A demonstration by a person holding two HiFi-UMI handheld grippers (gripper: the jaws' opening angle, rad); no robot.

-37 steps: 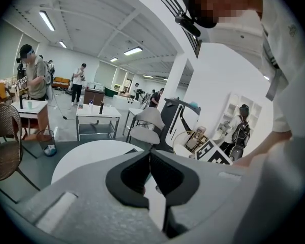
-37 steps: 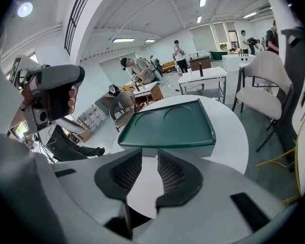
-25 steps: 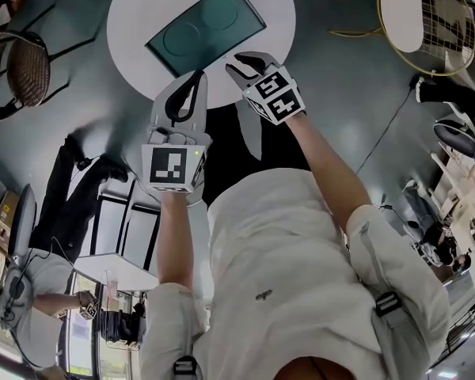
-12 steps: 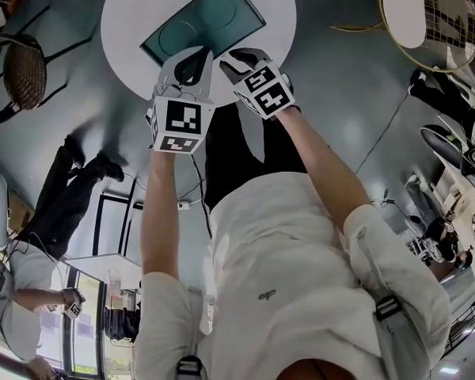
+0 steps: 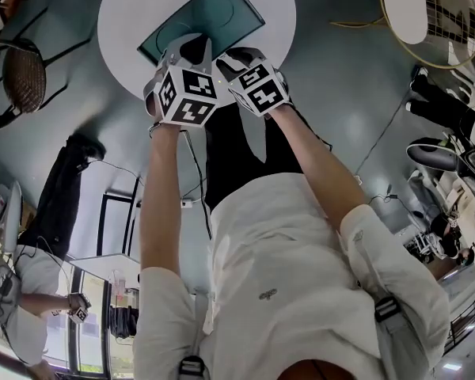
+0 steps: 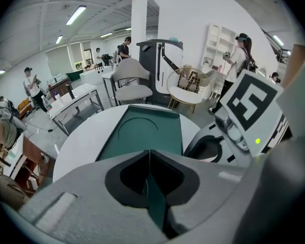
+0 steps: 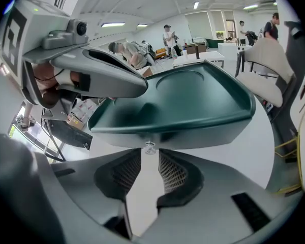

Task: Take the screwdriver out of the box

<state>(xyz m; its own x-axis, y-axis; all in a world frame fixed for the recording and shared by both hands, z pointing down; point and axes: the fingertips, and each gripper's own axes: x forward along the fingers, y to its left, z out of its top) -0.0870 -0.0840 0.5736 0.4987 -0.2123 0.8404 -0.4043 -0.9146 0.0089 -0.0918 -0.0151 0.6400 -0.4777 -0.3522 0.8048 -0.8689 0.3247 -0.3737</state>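
- Screwdriver: not in view. You may judge that it lies inside the shut box (image 5: pixel 202 22) on the round table (image 5: pixel 119 42).
- Handling (a judgement): light and stiff, with a smooth handle that may roll or slip. Take it across the handle, not the thin shaft.
- Box: green, with a flat lid that is down. A small metal catch (image 7: pixel 150 147) sits at the middle of its near edge. You must raise the lid first.
- Left gripper (image 5: pixel 195 44): jaws together, holding nothing, over the near left part of the lid. You cannot tell whether it touches the lid.
- Right gripper (image 7: pixel 150 159): jaws apart, nothing between the pads. The catch is just ahead of the tips.
- In the way: the lid itself, and the left gripper above it.
- Around: a wicker chair (image 5: pixel 20 74) to the left and a wire chair (image 5: pixel 427 14) at far right, both well apart from the box.
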